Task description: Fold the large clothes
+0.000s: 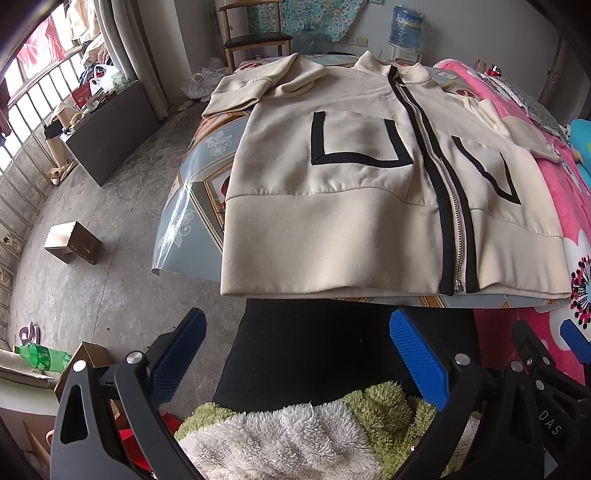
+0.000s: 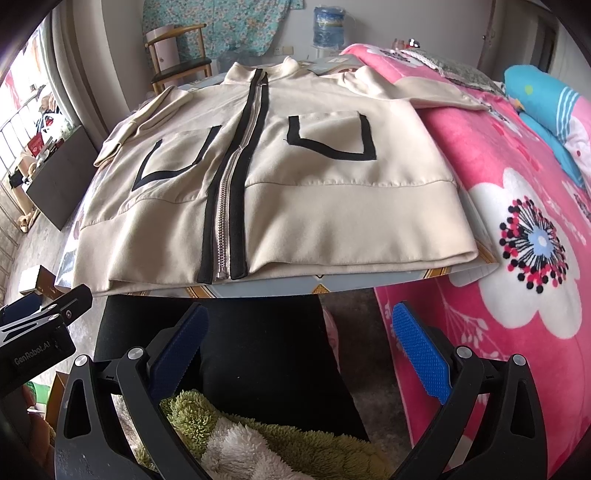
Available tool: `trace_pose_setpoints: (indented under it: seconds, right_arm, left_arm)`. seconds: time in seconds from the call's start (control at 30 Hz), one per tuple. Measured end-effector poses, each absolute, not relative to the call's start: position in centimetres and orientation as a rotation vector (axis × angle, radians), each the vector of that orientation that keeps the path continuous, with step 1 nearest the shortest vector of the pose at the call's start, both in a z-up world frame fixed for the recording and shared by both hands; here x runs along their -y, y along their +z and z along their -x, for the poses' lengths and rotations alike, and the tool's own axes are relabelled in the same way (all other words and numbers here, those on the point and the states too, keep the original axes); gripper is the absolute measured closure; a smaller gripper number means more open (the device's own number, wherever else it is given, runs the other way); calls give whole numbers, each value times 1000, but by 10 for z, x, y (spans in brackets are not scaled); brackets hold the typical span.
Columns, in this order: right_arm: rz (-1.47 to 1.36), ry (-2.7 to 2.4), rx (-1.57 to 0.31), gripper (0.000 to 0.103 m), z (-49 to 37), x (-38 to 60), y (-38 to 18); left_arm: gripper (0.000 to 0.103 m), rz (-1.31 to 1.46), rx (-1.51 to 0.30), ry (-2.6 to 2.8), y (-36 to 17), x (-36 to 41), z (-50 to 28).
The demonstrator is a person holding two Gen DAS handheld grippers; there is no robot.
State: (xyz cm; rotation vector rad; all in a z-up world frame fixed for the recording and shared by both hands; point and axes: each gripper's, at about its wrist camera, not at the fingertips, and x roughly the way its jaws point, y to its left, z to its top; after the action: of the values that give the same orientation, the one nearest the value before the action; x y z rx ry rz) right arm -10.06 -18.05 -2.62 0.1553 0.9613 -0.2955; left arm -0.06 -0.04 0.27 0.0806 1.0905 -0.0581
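Observation:
A cream zip-up jacket (image 1: 351, 177) with black zipper trim and black pocket outlines lies flat, front up, on a table (image 1: 199, 192); it also shows in the right wrist view (image 2: 295, 192). Its left sleeve is folded in near the collar; its right sleeve drapes onto the pink blanket. My left gripper (image 1: 295, 354) is open and empty, held below the hem, in front of the table edge. My right gripper (image 2: 299, 354) is open and empty, also short of the hem. The right gripper's fingers (image 1: 535, 354) show at the left view's right edge.
A pink flowered blanket (image 2: 517, 221) covers a bed to the right of the table. A fluffy green and white cloth (image 1: 295, 435) lies below the grippers over black trousers. A chair (image 1: 255, 33) stands behind the table. A small box (image 1: 74, 242) sits on the floor, left.

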Motion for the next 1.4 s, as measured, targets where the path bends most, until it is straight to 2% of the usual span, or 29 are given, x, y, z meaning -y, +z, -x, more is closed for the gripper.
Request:
trace_pose_setpoints:
  seconds: [1.4]
  right_arm:
    - [-148, -298, -959, 7, 101, 179, -25]
  left_arm:
    - [5, -77, -1086, -60, 6, -5, 1]
